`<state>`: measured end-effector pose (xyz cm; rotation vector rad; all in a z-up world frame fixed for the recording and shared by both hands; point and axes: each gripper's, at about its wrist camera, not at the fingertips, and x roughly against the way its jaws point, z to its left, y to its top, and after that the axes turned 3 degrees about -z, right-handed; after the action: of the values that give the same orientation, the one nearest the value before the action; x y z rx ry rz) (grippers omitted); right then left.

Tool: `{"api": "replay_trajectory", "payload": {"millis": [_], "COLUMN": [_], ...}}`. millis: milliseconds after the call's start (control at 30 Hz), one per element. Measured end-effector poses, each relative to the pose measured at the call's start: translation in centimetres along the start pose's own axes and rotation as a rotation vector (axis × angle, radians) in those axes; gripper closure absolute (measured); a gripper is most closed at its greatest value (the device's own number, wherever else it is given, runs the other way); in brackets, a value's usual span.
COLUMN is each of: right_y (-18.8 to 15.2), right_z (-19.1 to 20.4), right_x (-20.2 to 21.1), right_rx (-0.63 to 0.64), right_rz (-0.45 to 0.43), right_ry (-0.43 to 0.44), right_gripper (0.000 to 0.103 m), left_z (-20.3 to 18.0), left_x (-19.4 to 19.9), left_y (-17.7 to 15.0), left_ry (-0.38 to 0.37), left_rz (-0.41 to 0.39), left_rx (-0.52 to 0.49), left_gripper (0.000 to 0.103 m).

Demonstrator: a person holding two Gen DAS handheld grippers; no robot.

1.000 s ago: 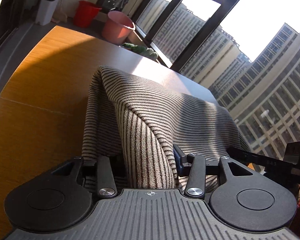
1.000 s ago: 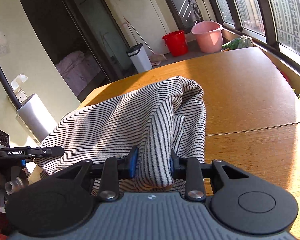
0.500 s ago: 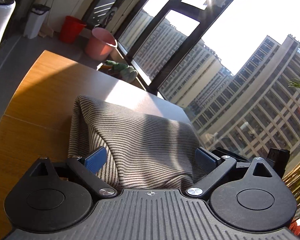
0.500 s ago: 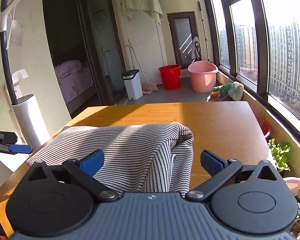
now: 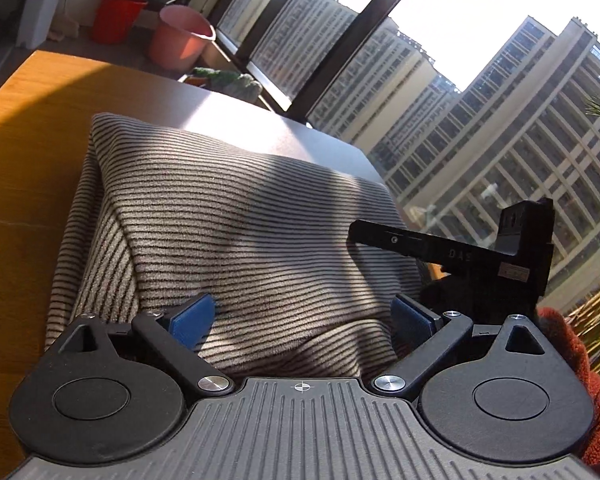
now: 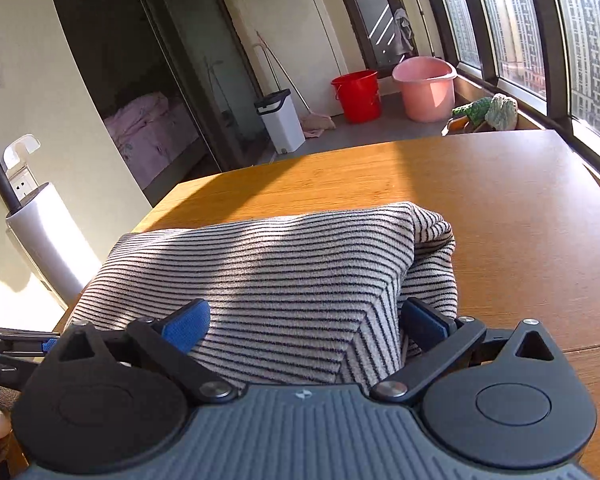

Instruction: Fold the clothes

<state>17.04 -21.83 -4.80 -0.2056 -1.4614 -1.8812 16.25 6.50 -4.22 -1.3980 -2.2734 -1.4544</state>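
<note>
Where "DAS" marks the right hand-held gripper (image 5: 452, 254), striped garment (image 5: 240, 232) lies folded.

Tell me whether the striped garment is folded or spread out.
Folded: the striped garment lies doubled on the table, layered edges showing at its right side. Both grippers are open.

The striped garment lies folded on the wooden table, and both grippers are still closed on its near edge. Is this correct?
Not quite: both grippers are open. The left wrist view shows the left gripper spread apart over the striped garment; the right wrist view shows the same for the right gripper. The garment does lie folded on the wooden table.
</note>
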Motion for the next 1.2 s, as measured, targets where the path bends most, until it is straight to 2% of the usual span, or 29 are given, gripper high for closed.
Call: {"api": "replay_trajectory", "payload": {"millis": [133,200,267,333,400,500,567,633,700,767,867,1000,1133,1200], "right_y": [-2.2,-3.6,-4.5,-4.7,-3.8,-2.0,-0.6,0.3,0.8,0.8,0.0,-1.6,-3.4,-4.3], "right_z": [1.2,3.0,4.7,5.6,5.4,4.2,3.1,2.8,2.9,2.8,2.5,3.0,4.1,5.0], "right_x": [1.9,3.1,4.1,5.2,6.6,8.5,9.1,8.5,6.9,4.8,2.2,2.2,4.1,5.1], "right_rx": [0.005,0.050,0.093,0.116,0.118,0.096,0.097,0.130,0.171,0.190,0.202,0.201,0.195,0.196], "right_rz": [0.013,0.049,0.090,0.093,0.045,-0.039,-0.093,-0.120,-0.118,-0.076,-0.013,-0.033,-0.034,-0.026], "right_ry": [0.029,0.073,0.153,0.186,0.156,0.110,0.080,0.038,-0.001,-0.026,-0.052,-0.063,-0.055,-0.037], "right_gripper": [0.000,0.000,0.000,0.000,0.000,0.000,0.001,0.010,0.048,0.059,0.058,0.058,0.056,0.051], "left_z": [1.5,2.4,3.3,4.0,4.2,3.2,2.2,1.1,0.2,-0.5,-1.2,-0.5,0.2,0.1], "left_x": [-1.5,-2.6,-3.5,-3.8,-3.5,-1.3,0.2,1.0,1.1,0.8,0.3,-0.8,-1.4,-2.2], "left_y": [2.1,3.8,5.5,6.7,7.3,7.0,6.0,5.0,3.6,2.2,0.4,-0.5,0.9,1.6], "left_ry": [0.001,0.027,0.059,0.081,0.093,0.110,0.086,0.037,-0.008,-0.018,-0.018,0.058,0.082,0.131], "left_rz": [-0.013,-0.033,-0.056,-0.071,-0.080,-0.115,-0.122,-0.105,-0.066,-0.014,0.051,0.089,0.054,0.032], "left_rx": [0.024,0.050,0.079,0.123,0.156,0.135,0.114,0.098,0.079,0.062,0.032,0.016,0.021,-0.022], "left_gripper": [0.005,0.005,0.005,0.005,0.005,0.005,0.005,0.005,0.006,0.016,0.025,0.029,0.030,0.030]}}
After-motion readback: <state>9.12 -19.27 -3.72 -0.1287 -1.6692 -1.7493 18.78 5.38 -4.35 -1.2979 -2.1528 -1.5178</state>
